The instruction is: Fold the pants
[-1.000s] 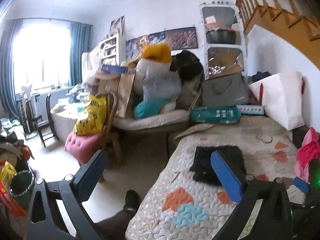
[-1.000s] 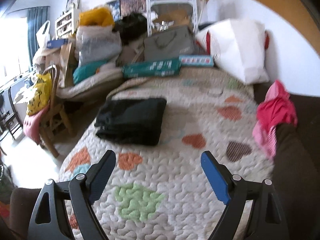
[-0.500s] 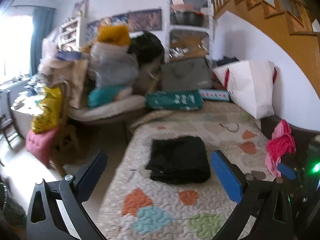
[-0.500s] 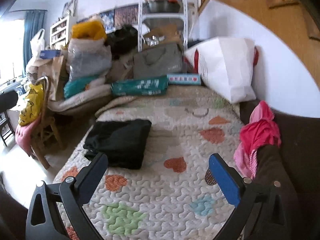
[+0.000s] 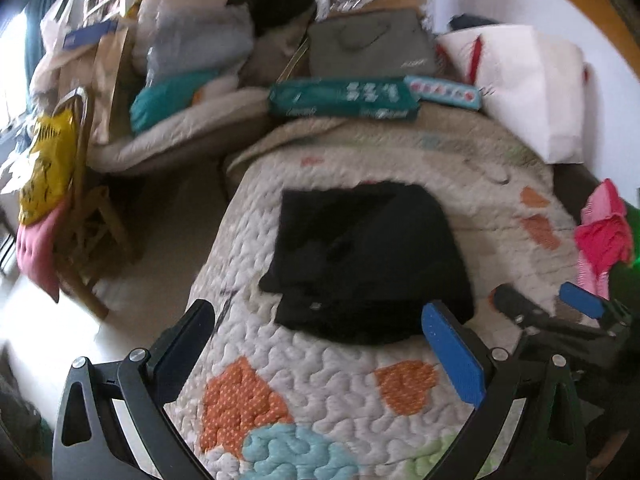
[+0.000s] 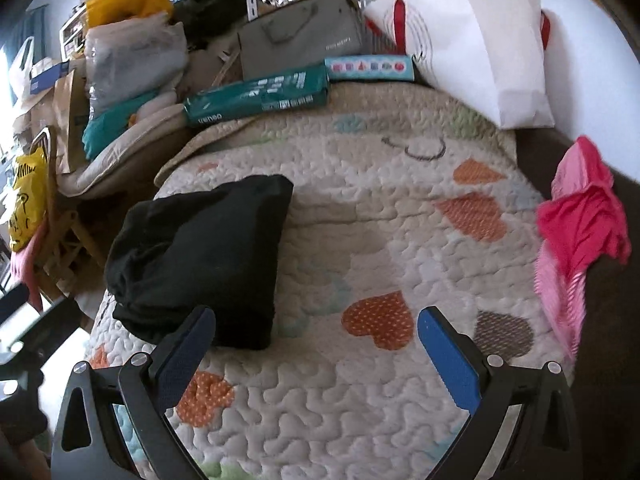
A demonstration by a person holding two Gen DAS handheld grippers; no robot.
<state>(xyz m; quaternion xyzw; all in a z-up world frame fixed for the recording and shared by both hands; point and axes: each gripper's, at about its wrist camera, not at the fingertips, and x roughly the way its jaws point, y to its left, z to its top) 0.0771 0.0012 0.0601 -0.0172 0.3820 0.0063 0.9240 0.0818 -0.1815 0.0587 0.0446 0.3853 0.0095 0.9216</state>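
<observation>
black pants (image 5: 368,260) lie folded in a bundle on the quilt (image 5: 320,380), toward its left edge, larger in both views than half a second ago. left gripper (image 5: 320,344) now hovers close, jaws apart, bundle at 12 o'clock (blue pad overlapping its near edge). right gripper (image 6: 316,344) also spread wide, empty, pants (image 6: 200,256) at 10 o'clock. pink garment (image 6: 580,232) at 2 o'clock, unchanged.

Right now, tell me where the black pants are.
The black pants lie folded on the quilt, near its left edge in the right wrist view, just ahead of the open left gripper.
</observation>
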